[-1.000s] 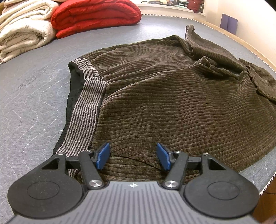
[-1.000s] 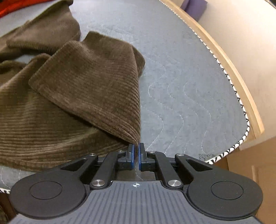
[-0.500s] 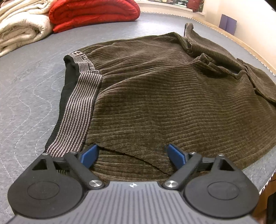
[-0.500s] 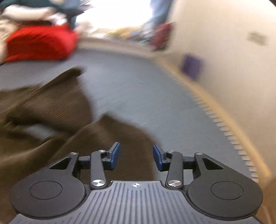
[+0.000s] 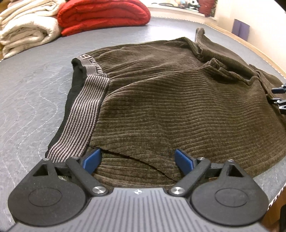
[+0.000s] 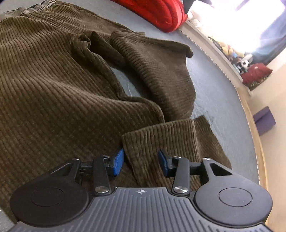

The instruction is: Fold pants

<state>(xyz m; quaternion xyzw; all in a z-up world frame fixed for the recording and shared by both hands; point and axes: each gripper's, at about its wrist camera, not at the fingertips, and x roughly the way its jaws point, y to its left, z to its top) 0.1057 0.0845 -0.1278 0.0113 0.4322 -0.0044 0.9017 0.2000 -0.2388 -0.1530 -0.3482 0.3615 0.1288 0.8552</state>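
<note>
Brown corduroy pants [image 5: 178, 100] lie spread on the grey quilted surface [image 5: 32, 92], with a grey striped waistband [image 5: 84, 110] on the left. My left gripper [image 5: 138, 160] is open wide and empty, low over the near edge of the pants beside the waistband. My right gripper [image 6: 141, 161] is open and empty, just above a folded-over leg cuff [image 6: 160, 141] of the pants [image 6: 53, 89]. The legs are bunched and wrinkled, with a gap of grey surface [image 6: 128, 83] between them. The tips of the right gripper [image 5: 278, 100] show at the right edge of the left wrist view.
A folded red blanket [image 5: 103, 16] and folded cream blankets [image 5: 26, 30] lie at the far left. The red blanket also shows in the right wrist view [image 6: 160, 12]. The surface's wooden rim [image 6: 257, 142] runs along the right. A purple box [image 6: 264, 121] sits beyond the rim.
My right gripper has opened, let go of the leg corner, and swung to look over the pants. My left gripper has opened wider and sits lower over the near edge.
</note>
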